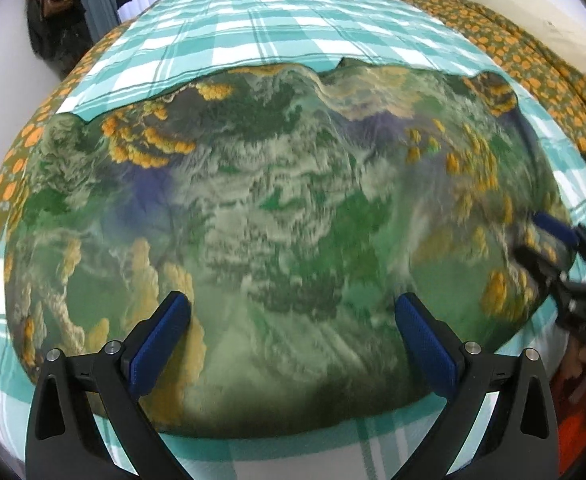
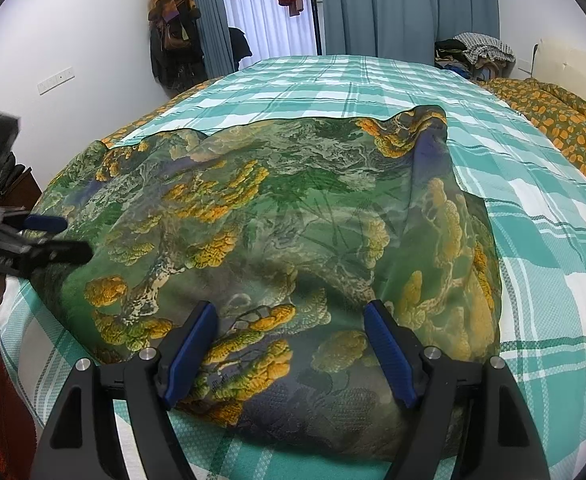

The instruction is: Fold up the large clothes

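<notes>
A large thin cloth [image 1: 277, 208] printed in green with yellow-orange tree clusters lies spread on the bed; it also shows in the right wrist view [image 2: 293, 220]. Its right side is folded over, leaving a doubled edge [image 2: 465, 208]. My left gripper [image 1: 293, 316] is open just above the cloth's near edge, holding nothing. My right gripper [image 2: 291, 324] is open over the cloth's near right part, holding nothing. The right gripper also shows in the left wrist view [image 1: 549, 240], at the cloth's right edge. The left gripper shows in the right wrist view [image 2: 59, 238], at the cloth's left edge.
The bed has a teal and white checked sheet [image 2: 373, 80]. An orange-patterned quilt [image 2: 553, 124] lies bunched along the right side. Piled clothes [image 2: 477, 54] sit at the far right. Blue curtains [image 2: 405, 4] and hung coats [image 2: 173, 28] line the far wall.
</notes>
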`<state>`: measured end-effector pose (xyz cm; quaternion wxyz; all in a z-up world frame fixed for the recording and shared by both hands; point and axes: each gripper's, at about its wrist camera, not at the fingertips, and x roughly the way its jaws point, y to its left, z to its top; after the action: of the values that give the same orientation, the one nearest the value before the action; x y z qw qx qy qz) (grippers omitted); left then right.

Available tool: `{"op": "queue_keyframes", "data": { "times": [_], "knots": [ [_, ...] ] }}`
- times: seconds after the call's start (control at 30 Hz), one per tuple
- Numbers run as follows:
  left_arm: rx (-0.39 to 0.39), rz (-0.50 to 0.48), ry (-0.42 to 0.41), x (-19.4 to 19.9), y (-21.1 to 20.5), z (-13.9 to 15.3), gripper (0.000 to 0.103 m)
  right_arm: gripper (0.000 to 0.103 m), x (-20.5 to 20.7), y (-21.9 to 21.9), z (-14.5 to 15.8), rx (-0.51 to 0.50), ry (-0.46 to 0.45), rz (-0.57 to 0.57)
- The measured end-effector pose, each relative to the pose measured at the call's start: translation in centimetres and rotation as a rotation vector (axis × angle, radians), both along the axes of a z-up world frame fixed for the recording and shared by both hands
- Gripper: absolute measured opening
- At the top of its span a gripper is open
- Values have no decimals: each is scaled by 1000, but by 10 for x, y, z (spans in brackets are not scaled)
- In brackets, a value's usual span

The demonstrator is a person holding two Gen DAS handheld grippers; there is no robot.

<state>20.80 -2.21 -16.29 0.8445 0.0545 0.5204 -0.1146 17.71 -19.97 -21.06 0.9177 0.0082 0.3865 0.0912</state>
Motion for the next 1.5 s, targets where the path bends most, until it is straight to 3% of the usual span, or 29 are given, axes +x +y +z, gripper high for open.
{"op": "queue_keyframes", "data": {
  "times": [0.2,0.4,0.53,0.63,0.73,0.9,1.0,1.13,1.23,1.3,1.37,1.4,1.5],
  "knots": [
    [21,-1,-5,3,-5,-13,103,78,-2,3,-1,-11,-7,-3],
    [23,-12,-34,-19,-1,-6,103,78,-14,-4,15,20,20,-15],
    [31,-37,-33,-41,5,-2,102,78,-38,-34,36,76,10,-132],
    [24,-30,-58,-57,8,4,102,78,-61,-73,33,207,51,-284],
    [-64,-2,-83,-65,11,17,102,78,-83,-102,19,348,103,-409],
    [-155,-5,-130,-51,1,40,102,78,-84,-106,-3,522,178,-415],
    [-140,-49,-154,-42,-13,37,102,78,-63,-97,-15,593,200,-412],
    [1,-125,-98,-30,-40,2,103,79,-43,-105,-28,706,177,-480],
    [26,-139,-114,-35,-45,-10,103,81,-36,-113,-40,806,177,-547],
    [20,-143,-101,-34,-43,-9,103,78,-37,-118,-48,860,168,-587],
    [23,-153,-75,-32,-41,-1,103,61,-38,-118,-48,837,154,-593],
    [30,-155,-72,-31,-39,4,102,58,-40,-116,-47,820,142,-586],
    [84,-145,-153,-28,-42,36,102,45,-45,-111,-35,759,105,-555]
  ]
}}
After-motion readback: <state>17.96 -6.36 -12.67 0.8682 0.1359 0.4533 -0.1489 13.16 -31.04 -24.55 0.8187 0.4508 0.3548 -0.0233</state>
